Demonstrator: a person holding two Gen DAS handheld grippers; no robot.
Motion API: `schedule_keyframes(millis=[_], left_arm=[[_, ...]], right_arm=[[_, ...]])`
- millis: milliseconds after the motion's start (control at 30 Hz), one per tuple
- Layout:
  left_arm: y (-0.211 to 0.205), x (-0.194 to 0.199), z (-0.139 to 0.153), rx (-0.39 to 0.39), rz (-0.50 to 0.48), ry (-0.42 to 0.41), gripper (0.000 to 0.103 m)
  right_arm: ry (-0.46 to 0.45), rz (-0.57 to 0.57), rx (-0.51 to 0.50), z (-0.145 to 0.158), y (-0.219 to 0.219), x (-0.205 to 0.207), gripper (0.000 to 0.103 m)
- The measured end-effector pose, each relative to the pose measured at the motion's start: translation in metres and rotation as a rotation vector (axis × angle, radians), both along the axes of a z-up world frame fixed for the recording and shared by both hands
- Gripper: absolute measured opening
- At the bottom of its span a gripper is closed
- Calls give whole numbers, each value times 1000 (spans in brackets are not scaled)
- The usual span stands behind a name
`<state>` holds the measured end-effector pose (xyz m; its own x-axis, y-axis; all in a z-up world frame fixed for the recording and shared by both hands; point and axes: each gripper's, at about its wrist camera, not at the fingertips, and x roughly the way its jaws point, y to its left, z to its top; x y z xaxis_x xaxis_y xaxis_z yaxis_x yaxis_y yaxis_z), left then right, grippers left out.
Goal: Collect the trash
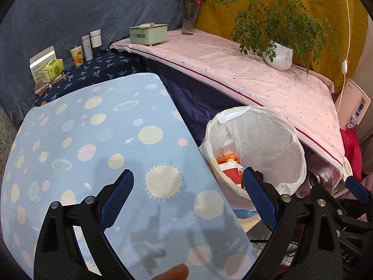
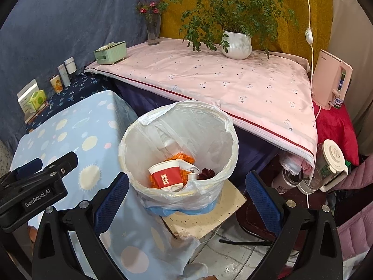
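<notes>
A bin lined with a white plastic bag [image 2: 229,128] [image 1: 293,144] stands beside the blue dotted table [image 1: 93,140] [image 2: 70,126]. Inside lie a red and white paper cup [image 2: 167,177] [image 1: 232,171], orange scraps [image 2: 180,156] and a dark item [image 2: 206,173]. My right gripper [image 2: 186,198] hangs over the bin's near rim, open, with nothing between its blue pads [image 2: 109,203]. My left gripper [image 1: 187,197] is open above the table's right edge, empty. The left gripper's body [image 2: 35,186] shows at the left of the right wrist view.
A pink-covered table [image 2: 233,86] behind the bin carries a potted plant [image 2: 236,44], a flower vase [image 2: 152,30] and a green box [image 2: 110,52]. Bottles, a cup and a tissue pack [image 1: 52,68] stand far left. A kettle [image 2: 331,161] and a water dispenser [image 2: 331,81] are right. A fingertip [image 1: 172,273] shows low.
</notes>
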<state>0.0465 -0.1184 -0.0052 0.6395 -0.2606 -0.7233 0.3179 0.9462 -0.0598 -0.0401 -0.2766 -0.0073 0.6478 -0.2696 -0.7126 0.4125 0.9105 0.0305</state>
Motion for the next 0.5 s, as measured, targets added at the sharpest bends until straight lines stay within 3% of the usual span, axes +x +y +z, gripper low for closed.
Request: schedule_keyframes(millis=[500], left_arm=[[4, 0, -5, 7, 28, 15, 90]], right_arm=[[13, 20, -13, -3, 11, 3, 97]])
